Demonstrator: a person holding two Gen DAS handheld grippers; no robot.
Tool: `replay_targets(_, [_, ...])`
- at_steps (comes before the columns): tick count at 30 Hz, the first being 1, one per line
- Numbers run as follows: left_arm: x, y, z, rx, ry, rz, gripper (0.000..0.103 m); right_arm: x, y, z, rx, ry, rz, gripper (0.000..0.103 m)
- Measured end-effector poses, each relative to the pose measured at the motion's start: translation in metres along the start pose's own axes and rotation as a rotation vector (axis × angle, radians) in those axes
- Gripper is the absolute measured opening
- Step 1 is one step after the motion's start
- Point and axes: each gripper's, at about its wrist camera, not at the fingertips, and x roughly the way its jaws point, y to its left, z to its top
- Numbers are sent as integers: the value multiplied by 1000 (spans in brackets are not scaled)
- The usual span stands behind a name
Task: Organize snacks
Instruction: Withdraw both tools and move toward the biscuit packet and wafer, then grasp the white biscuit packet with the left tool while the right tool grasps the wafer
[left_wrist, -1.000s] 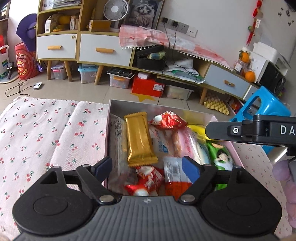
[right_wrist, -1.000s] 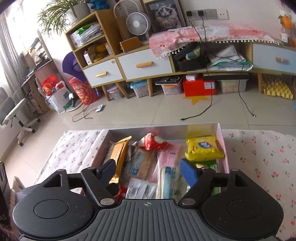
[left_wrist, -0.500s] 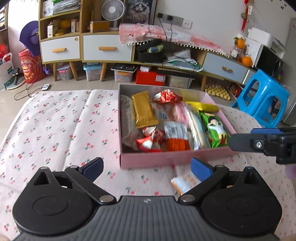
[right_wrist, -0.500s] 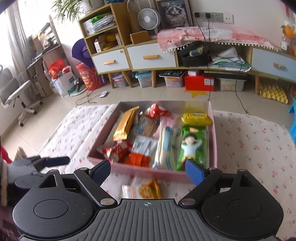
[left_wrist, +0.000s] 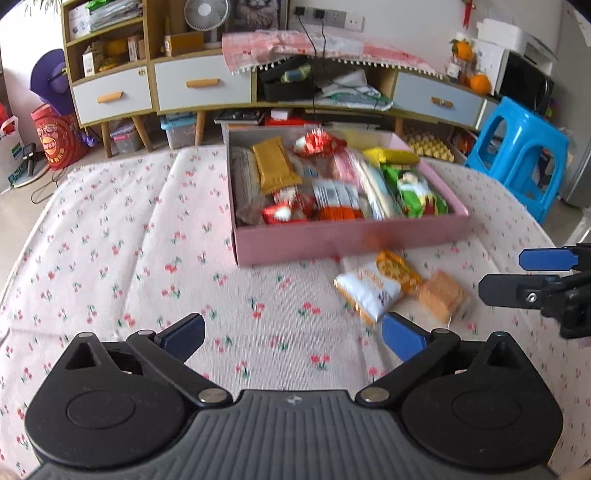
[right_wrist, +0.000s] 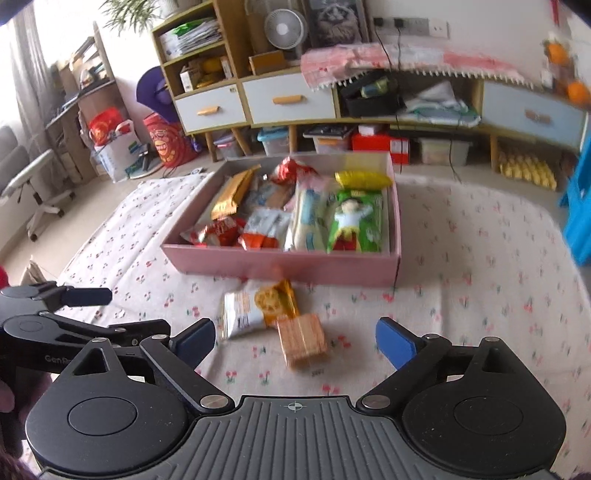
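In the left wrist view, the left gripper (left_wrist: 291, 334) hangs over the cherry-print tablecloth (left_wrist: 110, 236) with its jaws spread wide and nothing between them. A pink box (left_wrist: 347, 236) sits toward the far edge of the cloth, packed with snacks: a gold wafer bar (left_wrist: 275, 168) leans near its left wall, a red foil packet (left_wrist: 317, 142) lies at the back, a green packet with a cartoon child (left_wrist: 415, 192) lies along the right wall, and a yellow packet (left_wrist: 388, 155) sits behind it. Just outside the box's near wall, three loose snacks lie together on the cloth: a white biscuit packet (left_wrist: 365, 293), an orange cracker packet (left_wrist: 397, 269) partly on top of it, and a clear-wrapped stack of crackers (left_wrist: 441, 295) touching them on the right. The right gripper (left_wrist: 517, 273) enters from the right edge, side-on, its jaws apart and empty

In the right wrist view, the right gripper (right_wrist: 295, 339) hovers with jaws wide apart, the cracker stack (right_wrist: 303, 341) lying on the cloth between the fingertips' line, untouched. The white packet (right_wrist: 242, 314) and orange packet (right_wrist: 275, 301) lie just beyond, close to the pink box (right_wrist: 288, 264). The left gripper (right_wrist: 74, 306) shows at the left edge, jaws parted and empty
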Motion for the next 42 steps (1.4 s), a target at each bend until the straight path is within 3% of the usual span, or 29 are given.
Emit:
replay_targets(3, [2, -1, -2, 27, 18, 12, 102, 1, 2, -4, -41, 3, -22, 96])
replay_targets(9, [12, -2, -12, 108, -45, -8, 102, 7, 0, -15, -80, -38, -43, 96])
replay_targets(14, [30, 1, -16, 142, -13, -20, 102, 25, 0, -23, -134, -6, -33, 96])
replay_targets(23, [39, -3, -16, 205, -23, -49, 102, 56, 9, -33, -230, 38, -26, 92])
replay_targets(26, [39, -4, -16, 235, -27, -67, 102, 59, 7, -32, -233, 32, -21, 81])
replay_targets(28, [40, -4, -14, 243, -21, -85, 102, 58, 4, -30, -231, 20, -25, 68])
replay_targets(30, [43, -7, -11, 254, -20, -98, 102, 57, -1, -28, -216, 12, -23, 47])
replay_targets(32, [45, -10, -9, 271, -19, -108, 102, 56, -6, -24, -201, 14, -11, 40])
replay_targets(35, [48, -17, -5, 285, -16, -115, 101, 54, -15, -20, -173, 23, 8, 36])
replay_targets(42, [57, -37, 5, 302, -24, -127, 93, 47, -33, -20, -132, 33, -37, 36])
